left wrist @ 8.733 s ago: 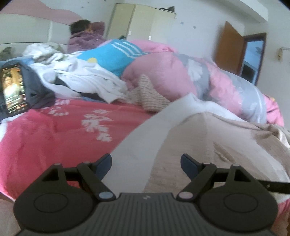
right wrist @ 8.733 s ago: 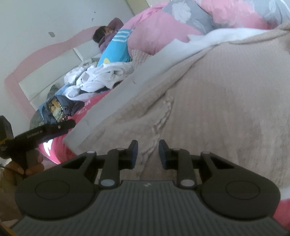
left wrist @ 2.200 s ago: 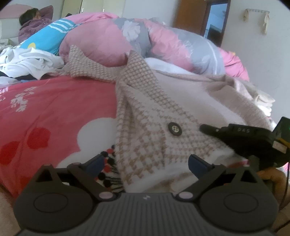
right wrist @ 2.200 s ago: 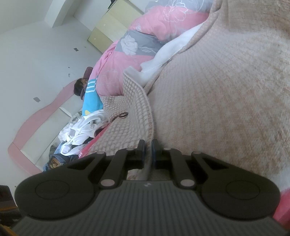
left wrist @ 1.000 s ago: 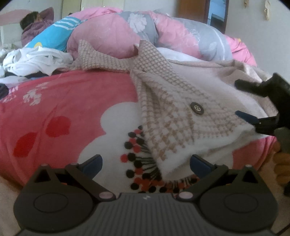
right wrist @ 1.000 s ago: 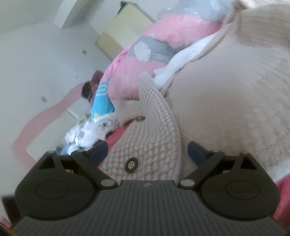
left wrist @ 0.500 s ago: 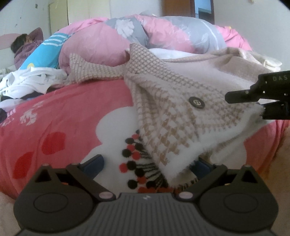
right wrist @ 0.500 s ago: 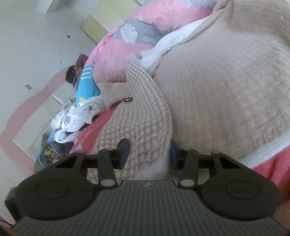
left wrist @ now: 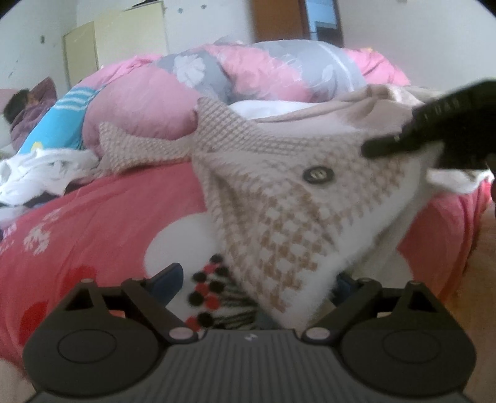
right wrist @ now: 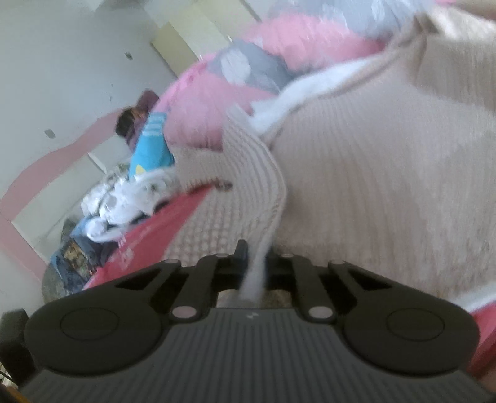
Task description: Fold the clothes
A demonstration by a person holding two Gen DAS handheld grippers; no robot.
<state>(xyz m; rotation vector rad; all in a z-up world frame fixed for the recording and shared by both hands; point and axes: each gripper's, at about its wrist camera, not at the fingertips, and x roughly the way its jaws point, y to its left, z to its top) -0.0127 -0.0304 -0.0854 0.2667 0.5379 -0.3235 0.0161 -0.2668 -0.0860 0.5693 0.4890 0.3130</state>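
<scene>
A beige houndstooth coat [left wrist: 279,223] with a dark button [left wrist: 317,173] lies over the red bedspread [left wrist: 108,217], its front panel lifted at the right. My right gripper [right wrist: 256,260] is closing, its pads pinching the coat's white-lined edge [right wrist: 257,272]; in the left wrist view the right gripper [left wrist: 434,124] shows as a black shape at the upper right. My left gripper [left wrist: 254,280] is wide but closing. The coat's lower corner hangs between its jaws and hides the right finger. The pads do not press on it.
A pink and grey quilt [left wrist: 248,77] is heaped at the back of the bed. White clothes [left wrist: 37,170] are piled at the left. A person [left wrist: 28,105] lies at the headboard. A wardrobe [left wrist: 117,46] and a brown door [left wrist: 279,18] stand behind.
My right gripper went from wide open to shut on the coat's edge and raised it. The left gripper has moved in and rolled, so the coat's lower corner now hangs between its jaws.
</scene>
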